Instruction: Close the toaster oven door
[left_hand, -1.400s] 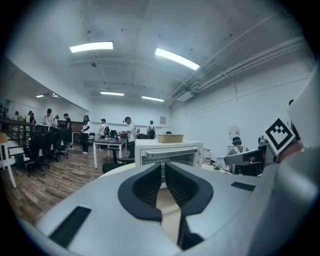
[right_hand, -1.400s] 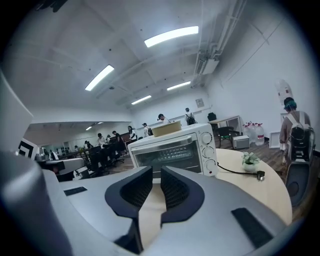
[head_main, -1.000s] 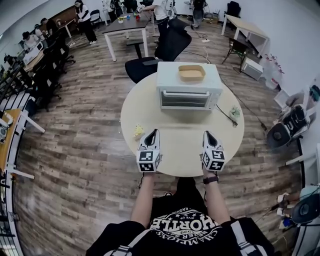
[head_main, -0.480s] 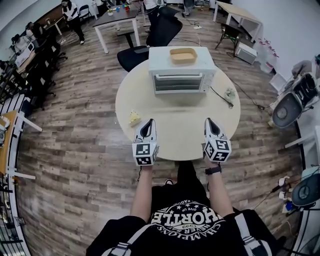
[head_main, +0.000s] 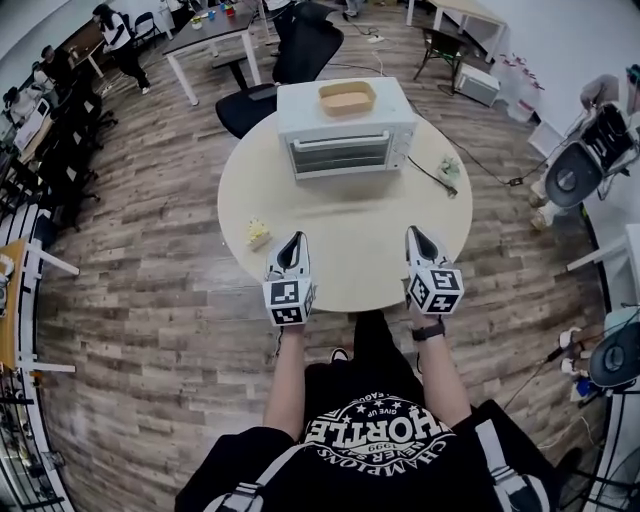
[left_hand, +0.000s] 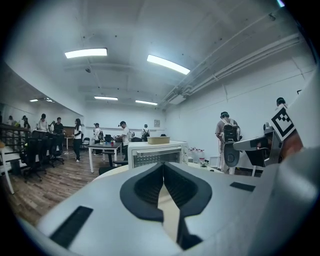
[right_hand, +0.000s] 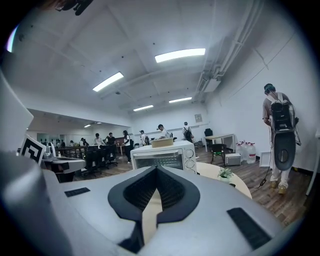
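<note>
The round table fills the middle of the head view, and the white toaster oven stands at its 12 o'clock edge, its door upright and flush against the front. The left tool hangs over the table's rim at 7 o'clock and the right tool at 5 o'clock, both well apart from the oven and pointing toward it, each with its jaws pressed together on nothing. A shallow tan tray lies on the oven's roof, a small green plant sits at 2 o'clock, and a small yellow object at 8 o'clock.
</note>
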